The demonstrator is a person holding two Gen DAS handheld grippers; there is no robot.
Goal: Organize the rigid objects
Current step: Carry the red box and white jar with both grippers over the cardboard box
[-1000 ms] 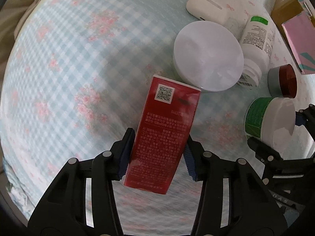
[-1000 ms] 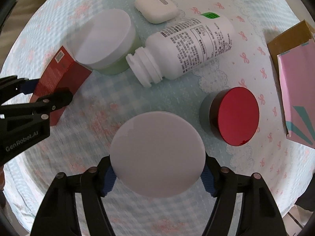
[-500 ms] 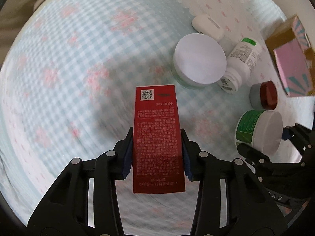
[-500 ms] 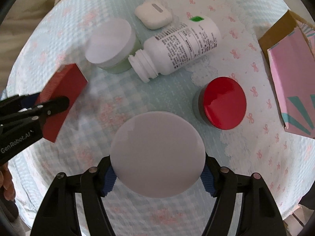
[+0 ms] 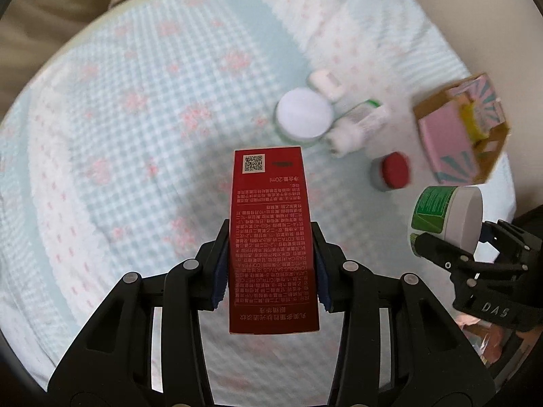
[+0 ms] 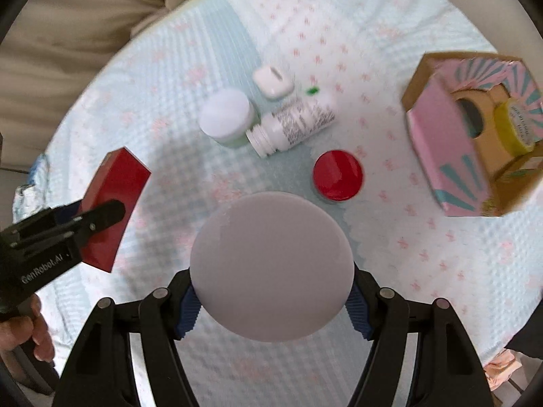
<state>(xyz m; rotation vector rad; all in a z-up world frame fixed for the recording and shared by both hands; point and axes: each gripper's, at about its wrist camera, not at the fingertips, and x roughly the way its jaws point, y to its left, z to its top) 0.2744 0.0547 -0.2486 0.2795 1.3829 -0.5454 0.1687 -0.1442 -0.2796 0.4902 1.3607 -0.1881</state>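
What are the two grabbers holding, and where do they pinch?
The left gripper pinches the red box by its long sides, near the bottom end. The right gripper pinches the white-lidded jar across its sides.

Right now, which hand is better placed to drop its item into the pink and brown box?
Probably the right. The right gripper holds the white-lidded jar, and the pink and brown box sits on its side of the bed. The left gripper, holding the red carton, is farther across.
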